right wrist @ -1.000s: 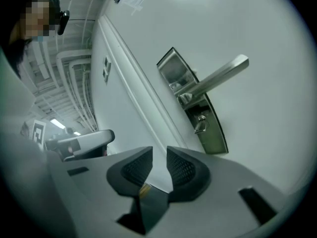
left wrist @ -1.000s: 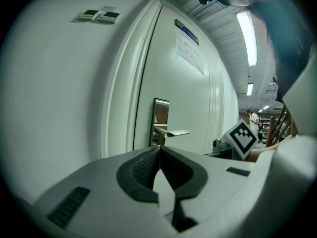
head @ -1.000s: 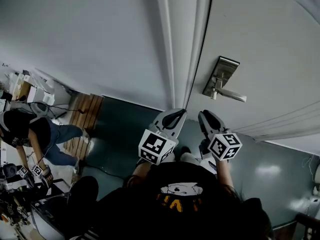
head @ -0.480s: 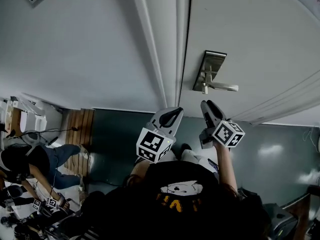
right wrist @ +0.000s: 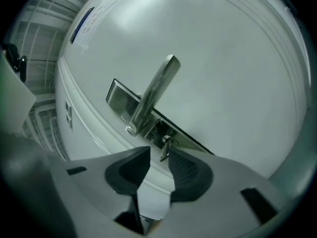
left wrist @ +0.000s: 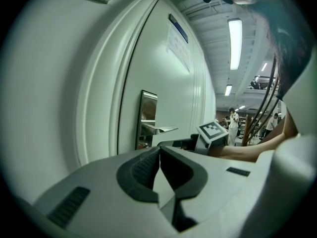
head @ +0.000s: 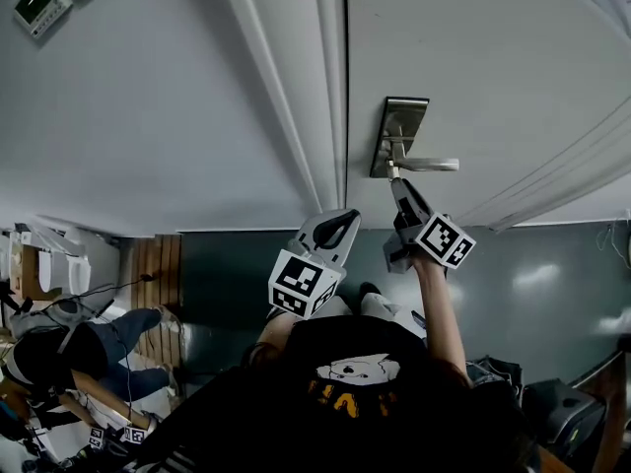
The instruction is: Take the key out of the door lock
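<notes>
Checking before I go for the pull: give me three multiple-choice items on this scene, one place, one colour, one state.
1. Where is the key? A on the floor; B in the lock plate beside the lever base; C hanging on the wall.
2. The lever's colour? A silver; B black; C red.
3. The left gripper jaws? A wide apart; B clamped on the lever; C together, empty.
Answers: 1 B, it hangs from the plate; 2 A, it shines silver; 3 C, the pads meet, nothing between.
</notes>
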Demonstrator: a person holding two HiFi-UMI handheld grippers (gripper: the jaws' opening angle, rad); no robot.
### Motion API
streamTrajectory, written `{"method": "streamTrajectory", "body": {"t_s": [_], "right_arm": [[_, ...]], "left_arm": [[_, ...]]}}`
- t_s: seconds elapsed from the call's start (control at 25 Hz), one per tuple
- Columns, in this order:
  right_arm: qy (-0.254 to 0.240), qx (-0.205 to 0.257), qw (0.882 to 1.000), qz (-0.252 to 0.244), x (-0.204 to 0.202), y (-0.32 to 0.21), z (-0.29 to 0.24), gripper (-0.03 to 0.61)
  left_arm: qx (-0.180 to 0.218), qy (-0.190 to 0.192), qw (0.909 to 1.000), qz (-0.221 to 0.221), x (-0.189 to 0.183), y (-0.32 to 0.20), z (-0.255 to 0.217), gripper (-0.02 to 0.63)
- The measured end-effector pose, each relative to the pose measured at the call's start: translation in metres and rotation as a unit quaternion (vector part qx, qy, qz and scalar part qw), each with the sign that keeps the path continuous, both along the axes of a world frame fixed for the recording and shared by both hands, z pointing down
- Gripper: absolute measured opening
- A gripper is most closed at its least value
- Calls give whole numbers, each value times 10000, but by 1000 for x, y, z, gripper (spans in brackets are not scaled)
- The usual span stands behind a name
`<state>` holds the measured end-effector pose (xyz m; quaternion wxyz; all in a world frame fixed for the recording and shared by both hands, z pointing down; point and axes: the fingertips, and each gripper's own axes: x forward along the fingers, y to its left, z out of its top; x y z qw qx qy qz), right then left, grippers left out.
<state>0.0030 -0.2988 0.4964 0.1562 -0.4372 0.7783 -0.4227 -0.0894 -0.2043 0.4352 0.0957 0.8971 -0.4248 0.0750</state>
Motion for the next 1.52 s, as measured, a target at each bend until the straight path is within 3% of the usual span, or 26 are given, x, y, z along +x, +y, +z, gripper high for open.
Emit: {"method": "streamTrajectory", "body": {"t_s": [0.08,0.56,0.8,1.28,1.52], "right_arm": [[-101,-40,9999,99,4,2,1,132],[-702,-472,9962,217,-7,-31,18,143],[-960,-394,9943,232,-10,-36,17,76],[-2247,-839,9679,745,-7,-36,22,23],[-2444,-962,9606,906,-2,-37,28,21]], "left_arm": [[14,9,10000,38,1,-2,-1,9],[26,5,9999,166,6,-11,-1,9],[4,-45,9999,164,4,-13,1,9],[-51,-74,9997,208,-1,-2,5,9],[-35,-111,9999,120,-10,2,9,9]]}}
